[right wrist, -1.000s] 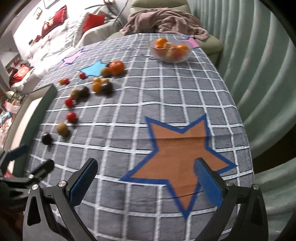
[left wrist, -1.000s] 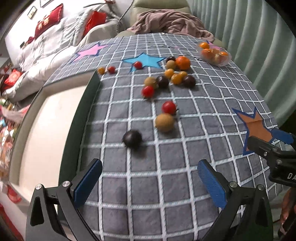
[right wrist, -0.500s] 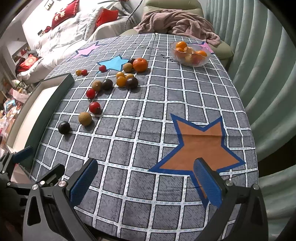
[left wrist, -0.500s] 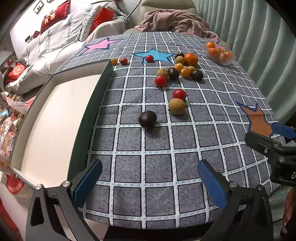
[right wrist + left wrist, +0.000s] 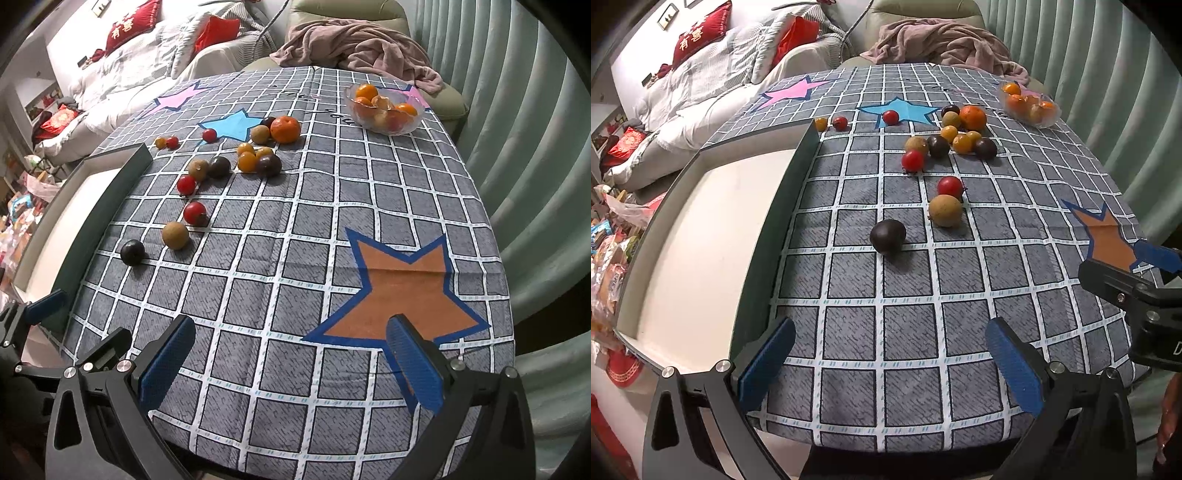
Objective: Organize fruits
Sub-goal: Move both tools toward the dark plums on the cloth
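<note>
Both my grippers hover over the near edge of the table (image 5: 369,192), the left gripper (image 5: 890,363) by the near-left corner and the right gripper (image 5: 291,363) by the near-right, each with jaws wide apart and holding nothing. The sorting looks barely begun, in my judgement: a glass bowl (image 5: 384,107) near the far-right corner already holds several orange fruits, but more than a dozen fruits lie loose on the checked cloth. Closest to my left gripper sits a dark plum (image 5: 887,236), with a tan round fruit (image 5: 945,210) and a red tomato (image 5: 950,186) just beyond it toward the centre. Farther back, a cluster of yellow, dark and tan fruits gathers around a large orange (image 5: 285,129) beside the blue star (image 5: 231,125), and three small fruits trail toward the far-left side. An empty white tray (image 5: 701,229) with a dark rim runs along the left edge, a likely home for some of them. Nearly everything is left to move; nothing is yet in my grasp.
</note>
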Demonstrator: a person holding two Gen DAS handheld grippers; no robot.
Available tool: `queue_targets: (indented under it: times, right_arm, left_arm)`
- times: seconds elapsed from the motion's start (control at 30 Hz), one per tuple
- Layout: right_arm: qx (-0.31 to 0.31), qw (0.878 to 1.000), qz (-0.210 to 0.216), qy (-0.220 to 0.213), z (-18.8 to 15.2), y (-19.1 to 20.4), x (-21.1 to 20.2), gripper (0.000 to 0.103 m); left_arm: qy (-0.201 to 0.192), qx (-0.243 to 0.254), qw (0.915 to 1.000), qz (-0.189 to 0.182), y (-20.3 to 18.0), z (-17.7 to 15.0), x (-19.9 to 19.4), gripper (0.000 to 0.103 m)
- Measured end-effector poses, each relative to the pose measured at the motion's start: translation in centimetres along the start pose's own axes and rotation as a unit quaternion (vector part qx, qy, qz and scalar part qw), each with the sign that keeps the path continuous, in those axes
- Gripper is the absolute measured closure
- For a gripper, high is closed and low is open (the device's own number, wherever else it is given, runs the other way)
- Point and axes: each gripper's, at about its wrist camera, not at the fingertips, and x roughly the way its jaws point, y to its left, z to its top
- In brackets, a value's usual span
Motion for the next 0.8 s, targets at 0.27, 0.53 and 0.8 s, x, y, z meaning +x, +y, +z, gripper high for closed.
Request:
queue_targets:
  times: [0.27,0.53,0.8]
  right_arm:
    - [0.000,1.000,0.001,0.000,0.1,0.0,0.0,0.000]
    - [-0.004,1.000,0.004,0.002,0.2,0.1,0.3,0.000]
    - [-0.008,1.000,0.005,0.005,0.5,-0.1,0.9,0.000]
  left_arm:
    - [-0.001,0.001,1.0000,0.002,-0.1,0.1,0.0,0.000]
    - [0.004,-0.003,1.0000,0.005,0.1,0.3,0.3,0.000]
    - [0.010,-0.010,0.9999,0.001,0.3,1.4,1.2,0.000]
